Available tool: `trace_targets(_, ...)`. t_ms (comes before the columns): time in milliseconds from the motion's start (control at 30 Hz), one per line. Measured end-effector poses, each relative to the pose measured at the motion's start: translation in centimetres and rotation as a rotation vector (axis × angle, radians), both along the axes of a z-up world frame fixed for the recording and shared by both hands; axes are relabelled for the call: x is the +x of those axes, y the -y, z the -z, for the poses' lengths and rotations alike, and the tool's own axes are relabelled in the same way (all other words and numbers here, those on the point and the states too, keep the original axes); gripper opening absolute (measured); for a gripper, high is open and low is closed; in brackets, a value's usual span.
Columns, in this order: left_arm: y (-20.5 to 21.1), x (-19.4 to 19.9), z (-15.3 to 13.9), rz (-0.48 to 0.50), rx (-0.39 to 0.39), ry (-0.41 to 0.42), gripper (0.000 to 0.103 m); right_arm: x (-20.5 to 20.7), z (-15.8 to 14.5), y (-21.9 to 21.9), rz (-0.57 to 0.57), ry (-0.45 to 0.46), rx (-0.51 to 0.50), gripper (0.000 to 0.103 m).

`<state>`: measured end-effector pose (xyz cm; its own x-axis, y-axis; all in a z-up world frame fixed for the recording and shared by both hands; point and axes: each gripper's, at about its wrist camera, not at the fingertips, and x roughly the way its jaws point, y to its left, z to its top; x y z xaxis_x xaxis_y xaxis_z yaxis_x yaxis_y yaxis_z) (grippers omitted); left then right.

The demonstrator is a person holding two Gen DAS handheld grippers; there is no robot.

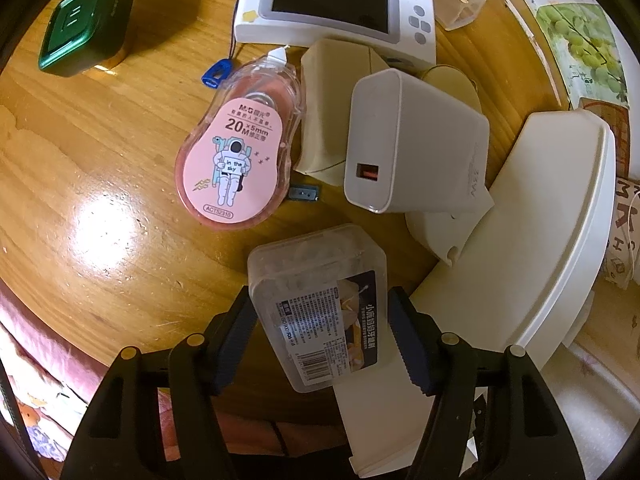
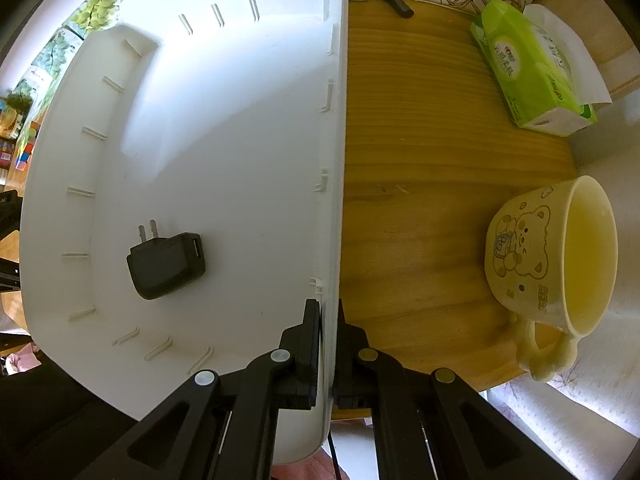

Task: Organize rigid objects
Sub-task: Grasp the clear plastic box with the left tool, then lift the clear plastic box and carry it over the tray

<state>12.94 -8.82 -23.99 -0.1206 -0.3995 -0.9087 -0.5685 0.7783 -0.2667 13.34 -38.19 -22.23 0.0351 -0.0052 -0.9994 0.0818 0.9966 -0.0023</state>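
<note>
Left hand-held gripper (image 1: pixel 320 344) clamps a clear box (image 1: pixel 318 308); right hand-held gripper (image 2: pixel 329 354) pinches the half-cropped white bin's (image 2: pixel 220 140) rim.

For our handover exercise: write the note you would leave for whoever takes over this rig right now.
Left gripper: jaws shut on the clear box.
Right gripper: jaws shut on the white bin's rim.
Done: black charger lies in the bin.
Left: bin the clear box, then the white charger, the pink correction tape and the green box on the table.
</note>
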Motion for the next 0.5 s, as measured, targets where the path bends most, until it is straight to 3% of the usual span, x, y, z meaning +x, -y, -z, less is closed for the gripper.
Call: trace_targets(500,-1.2,-0.8,-4.0,0.055,0.058,0.07,0.068,-0.3,0.0,0.2,0.003,0.01,0.005,0.004)
